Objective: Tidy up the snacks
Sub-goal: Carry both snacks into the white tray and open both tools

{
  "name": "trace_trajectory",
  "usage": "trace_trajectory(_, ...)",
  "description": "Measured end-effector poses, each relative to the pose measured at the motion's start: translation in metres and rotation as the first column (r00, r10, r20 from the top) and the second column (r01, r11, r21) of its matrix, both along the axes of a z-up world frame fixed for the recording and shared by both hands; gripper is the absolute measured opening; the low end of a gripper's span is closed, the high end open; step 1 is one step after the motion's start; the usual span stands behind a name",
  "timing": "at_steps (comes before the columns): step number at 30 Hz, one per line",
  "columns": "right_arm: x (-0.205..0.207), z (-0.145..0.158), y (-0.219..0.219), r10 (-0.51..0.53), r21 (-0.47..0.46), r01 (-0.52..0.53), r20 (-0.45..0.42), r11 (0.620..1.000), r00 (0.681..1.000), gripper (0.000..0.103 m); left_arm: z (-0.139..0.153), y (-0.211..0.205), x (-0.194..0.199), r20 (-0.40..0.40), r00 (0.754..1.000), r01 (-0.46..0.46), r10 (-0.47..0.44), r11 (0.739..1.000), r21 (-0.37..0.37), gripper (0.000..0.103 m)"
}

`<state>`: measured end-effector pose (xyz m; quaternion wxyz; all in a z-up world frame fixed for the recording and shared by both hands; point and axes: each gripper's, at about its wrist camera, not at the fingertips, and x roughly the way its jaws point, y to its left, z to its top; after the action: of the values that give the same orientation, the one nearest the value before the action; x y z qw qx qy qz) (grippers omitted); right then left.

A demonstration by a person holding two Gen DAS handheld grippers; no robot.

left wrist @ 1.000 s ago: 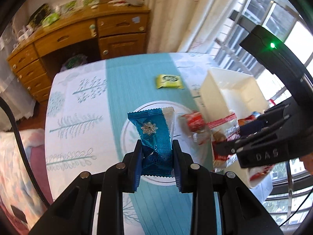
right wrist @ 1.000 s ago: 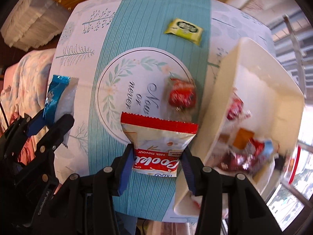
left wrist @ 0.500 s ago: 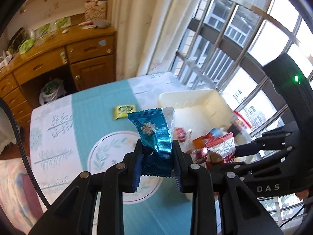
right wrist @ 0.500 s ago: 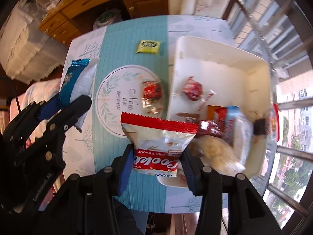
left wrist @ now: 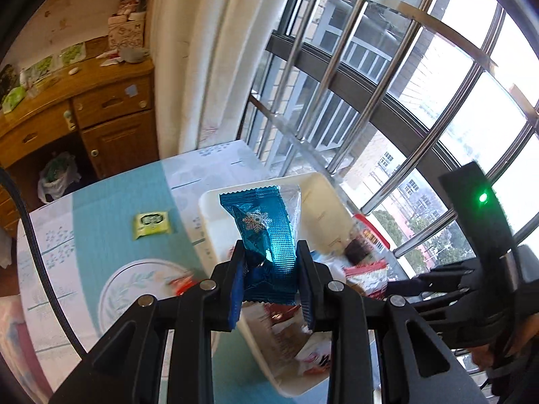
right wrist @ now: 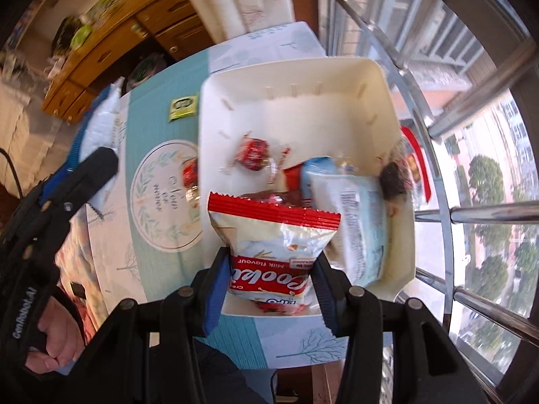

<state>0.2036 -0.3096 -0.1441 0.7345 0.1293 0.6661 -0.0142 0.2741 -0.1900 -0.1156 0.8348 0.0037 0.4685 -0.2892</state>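
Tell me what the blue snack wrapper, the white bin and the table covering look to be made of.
Blue snack wrapper: probably metallised plastic film, glossy, with crimped ends and a clear edge. White bin: looks like moulded plastic, smooth and matte, with rounded corners and small ribs on its inner wall. Table covering: teal and white printed sheet, lying flat; cloth or vinyl, I can't tell which.
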Motion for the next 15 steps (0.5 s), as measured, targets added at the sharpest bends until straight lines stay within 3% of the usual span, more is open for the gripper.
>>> trace_trajectory(10, 0.004, -0.018, -0.033, -0.036, 0.103, 0.035, 0.005, 0.994, 0.999, 0.049, -0.02, -0.044, 0.014, -0.065, 0.998, 0.001, 0.002, 0.999, 0.043, 0.029)
trace_trajectory(11, 0.006, -0.019, -0.036, -0.041, 0.111, 0.04, 0.006, 0.993, 0.999, 0.048, -0.021, -0.044, 0.015, -0.07, 0.998, -0.002, 0.005, 0.999, 0.047, 0.037)
trace_trajectory(12, 0.007, -0.02, -0.038, -0.046, 0.116, 0.045, 0.005, 0.992, 0.999, 0.049, -0.022, -0.046, 0.017, -0.075, 0.997, -0.006, 0.01, 0.998, 0.055, 0.053)
trace_trajectory(14, 0.008, -0.02, -0.042, -0.059, 0.124, 0.058, 0.003, 0.991, 0.998, 0.054, -0.023, -0.044, 0.019, -0.077, 0.997, -0.023, 0.029, 0.997, 0.077, 0.072)
trace_trajectory(15, 0.009, -0.02, -0.043, -0.065, 0.124, 0.064, 0.003, 0.99, 0.998, 0.061, -0.023, -0.043, 0.021, -0.075, 0.996, -0.033, 0.04, 0.996, 0.086, 0.073)
